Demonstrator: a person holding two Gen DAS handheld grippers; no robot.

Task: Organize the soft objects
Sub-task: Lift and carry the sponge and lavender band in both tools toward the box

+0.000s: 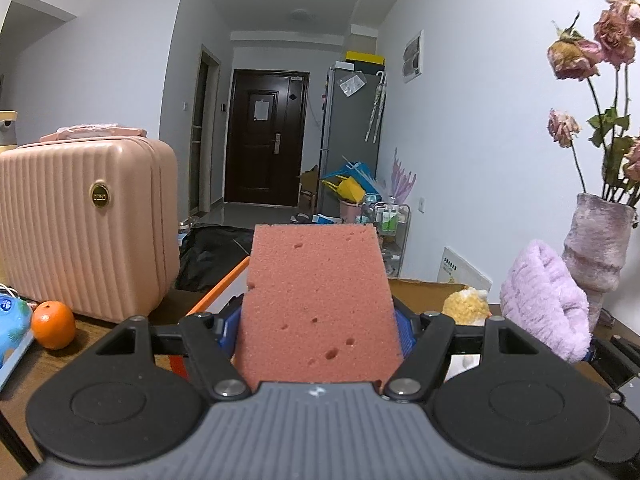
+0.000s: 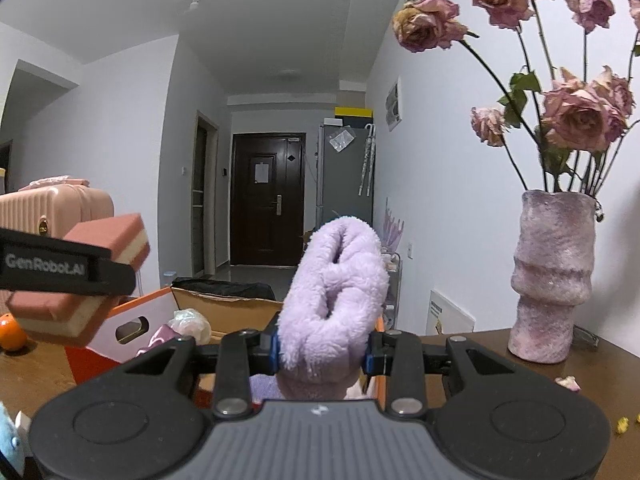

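Nearest the left wrist camera, the left gripper [image 1: 320, 334] is clenched on a pink sponge [image 1: 318, 304], which stands up between the blue pads [image 1: 405, 334] and hides both fingertips and most of the box behind it. Only an orange rim [image 1: 218, 290] and a cardboard edge [image 1: 424, 288] of that box show past the sponge. A yellow plush [image 1: 468, 304] peeks from behind the right finger link, half covered. Right of it the purple towel [image 1: 544, 304] shows as a fluffy bundle, its lower part cut by the other gripper. Far left, a blue toy [image 1: 12, 320] is cropped by the frame edge, with an orange [image 1: 53, 324] beside it in front of a pink suitcase [image 1: 86, 228].

From the right wrist camera, the right gripper [image 2: 322, 350] is grasping the towel [image 2: 332, 308], folded and squeezed between the pads [image 2: 273, 350]; it rises above the fingers and blocks the box's middle. The sponge [image 2: 80, 276] appears at far left, layered pink and cream, crossed by the left gripper's black finger [image 2: 66, 266], held above the box's white-and-orange wall [image 2: 128, 330]. Inside the box, soft shapes [image 2: 188, 326] lie near that wall, too hidden to identify. A vase [image 2: 552, 276] of dried roses [image 2: 580, 116] stands on the table [image 2: 500, 354] at right, well apart from the towel. Petal bits [image 2: 568, 383] lie near the table edge.
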